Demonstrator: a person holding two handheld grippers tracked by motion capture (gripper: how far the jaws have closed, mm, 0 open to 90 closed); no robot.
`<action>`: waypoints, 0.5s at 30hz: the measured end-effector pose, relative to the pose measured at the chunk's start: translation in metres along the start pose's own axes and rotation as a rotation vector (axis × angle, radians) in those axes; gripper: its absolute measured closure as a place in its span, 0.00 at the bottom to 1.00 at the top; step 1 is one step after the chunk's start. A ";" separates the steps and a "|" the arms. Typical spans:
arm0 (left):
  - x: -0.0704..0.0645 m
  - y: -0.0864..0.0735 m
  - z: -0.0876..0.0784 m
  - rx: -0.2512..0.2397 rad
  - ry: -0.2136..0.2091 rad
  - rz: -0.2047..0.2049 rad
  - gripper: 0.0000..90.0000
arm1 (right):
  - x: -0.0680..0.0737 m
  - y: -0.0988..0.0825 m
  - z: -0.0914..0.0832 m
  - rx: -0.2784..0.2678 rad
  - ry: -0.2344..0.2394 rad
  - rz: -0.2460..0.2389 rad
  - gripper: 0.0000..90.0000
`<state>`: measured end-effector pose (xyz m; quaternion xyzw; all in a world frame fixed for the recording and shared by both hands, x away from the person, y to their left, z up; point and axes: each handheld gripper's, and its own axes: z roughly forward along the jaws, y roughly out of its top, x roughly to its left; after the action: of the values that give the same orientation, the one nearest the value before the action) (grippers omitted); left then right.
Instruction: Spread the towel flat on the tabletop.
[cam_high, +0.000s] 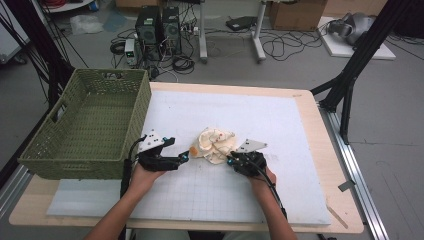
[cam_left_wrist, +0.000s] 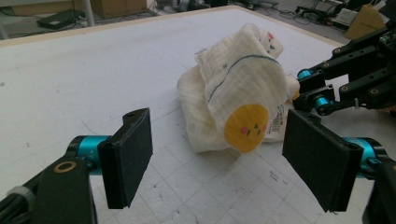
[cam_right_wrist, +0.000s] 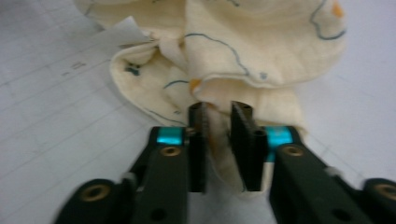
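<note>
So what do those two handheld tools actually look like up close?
Both are black, angular linkage frames. The left gripper ends in two flat rectangular black pads on turquoise metal barrels, with brass-coloured rings at the pivots. The right gripper has the same turquoise collars and narrow, ridged black pads. Each carries a grey three-cornered plate on top and trails a black cable. The forearms are bare, without sleeves.

A grey floor (cam_high: 390, 145) is running behind the table (cam_high: 305, 107), with cables (cam_high: 285, 47) sprawling all over it. Two PC towers (cam_high: 159, 27) are sitting past the far edge, and cardboard boxes (cam_high: 295, 14) are lining the back.
</note>
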<state>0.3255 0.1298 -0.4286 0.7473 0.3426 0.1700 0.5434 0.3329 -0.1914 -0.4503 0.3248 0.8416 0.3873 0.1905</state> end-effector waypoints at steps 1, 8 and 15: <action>0.000 0.000 0.000 0.000 -0.002 -0.004 0.28 | 0.000 0.000 0.000 0.000 0.013 0.001 0.92; 0.002 0.000 -0.001 0.007 0.008 -0.007 0.31 | 0.010 0.001 -0.009 0.030 0.081 -0.018 0.96; 0.002 0.000 -0.001 0.008 0.007 0.000 0.35 | 0.027 -0.003 -0.033 0.023 0.171 -0.032 0.96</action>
<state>0.3262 0.1317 -0.4289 0.7489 0.3451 0.1711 0.5393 0.2935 -0.1917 -0.4342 0.2792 0.8641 0.4010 0.1205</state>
